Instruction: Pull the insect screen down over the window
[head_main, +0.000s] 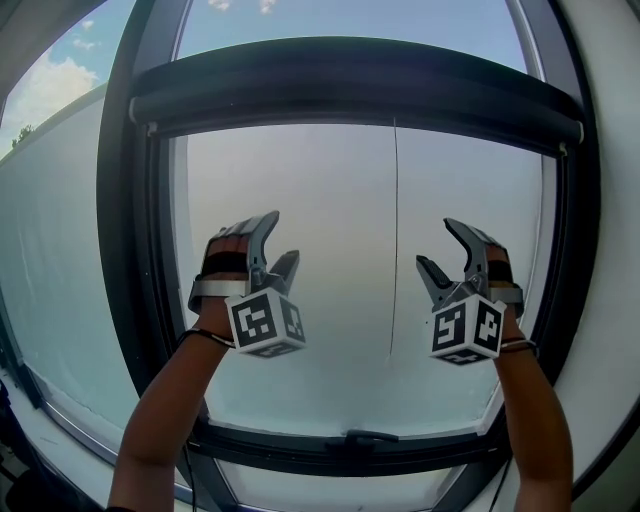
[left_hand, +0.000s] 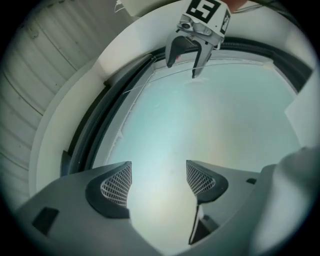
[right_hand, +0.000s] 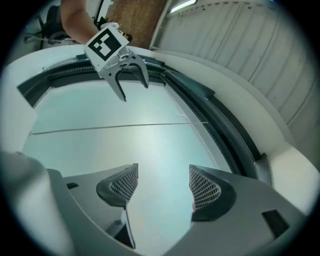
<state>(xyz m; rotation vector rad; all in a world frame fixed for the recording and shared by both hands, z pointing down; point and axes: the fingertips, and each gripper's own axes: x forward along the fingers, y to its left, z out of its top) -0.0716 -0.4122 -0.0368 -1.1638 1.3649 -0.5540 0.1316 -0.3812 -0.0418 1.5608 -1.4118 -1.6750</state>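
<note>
Head view: the insect screen's dark bar sits high on the window. The left tongs and right tongs hang below the bar, released and empty.

Left gripper view: only window shows between the spread pads.

Right gripper view: the same, with a thin cord beyond.

Clenching short of the bar would grab nothing, and an uneven pull could skew the screen.

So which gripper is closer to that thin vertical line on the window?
Right. The right gripper sits just right of the thin line; the left gripper is farther off to its left.
</note>
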